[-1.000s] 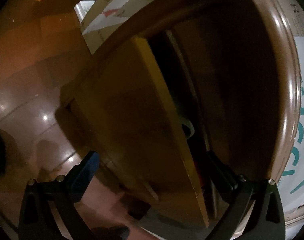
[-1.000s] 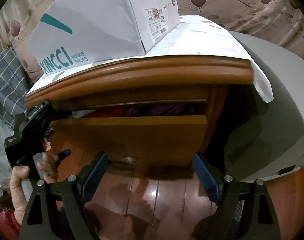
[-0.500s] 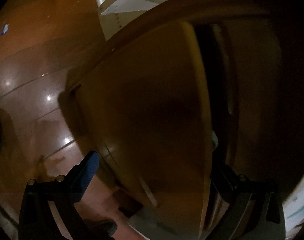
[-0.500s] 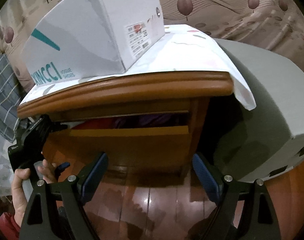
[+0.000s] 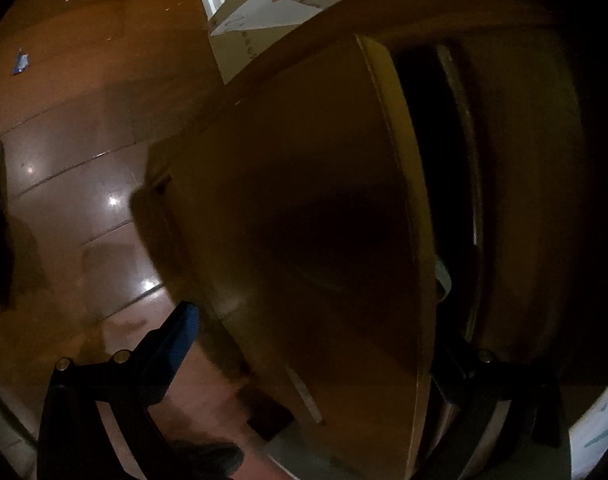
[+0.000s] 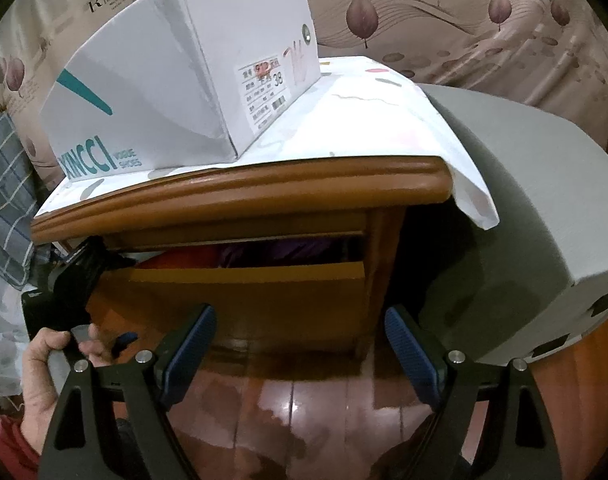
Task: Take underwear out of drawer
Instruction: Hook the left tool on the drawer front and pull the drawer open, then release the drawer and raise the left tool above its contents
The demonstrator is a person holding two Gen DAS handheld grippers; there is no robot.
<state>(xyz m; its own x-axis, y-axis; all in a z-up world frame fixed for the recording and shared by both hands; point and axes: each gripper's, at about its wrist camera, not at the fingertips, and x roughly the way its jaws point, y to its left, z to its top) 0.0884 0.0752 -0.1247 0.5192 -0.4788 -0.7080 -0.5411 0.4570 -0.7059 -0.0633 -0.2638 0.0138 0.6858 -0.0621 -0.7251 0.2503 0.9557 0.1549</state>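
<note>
A wooden bedside cabinet (image 6: 239, 184) has its top drawer (image 6: 247, 292) pulled partly out. Red-orange cloth (image 6: 183, 258) and purple cloth (image 6: 287, 250) show in the gap. In the left wrist view the drawer front (image 5: 304, 220) fills the frame, and a bit of pale fabric (image 5: 442, 276) peeks behind it. My left gripper (image 5: 320, 328) is open and straddles the drawer's left end, one finger (image 5: 179, 340) outside and the other inside the dark drawer. A hand (image 6: 43, 364) holds it at the cabinet's left. My right gripper (image 6: 299, 344) hangs open in front of the drawer, empty.
A white shoe box (image 6: 175, 92) stands on a paper sheet (image 6: 364, 120) covering the cabinet top. A grey box-like object (image 6: 524, 220) sits close on the right. Checked fabric (image 6: 3, 192) hangs at the left. Glossy wooden floor (image 6: 304, 412) lies below, with litter (image 5: 21, 62).
The right gripper has drawn back and risen, so more of the shoe box top shows. The left gripper's view has turned onto the drawer front. The drawer gap looks about the same.
</note>
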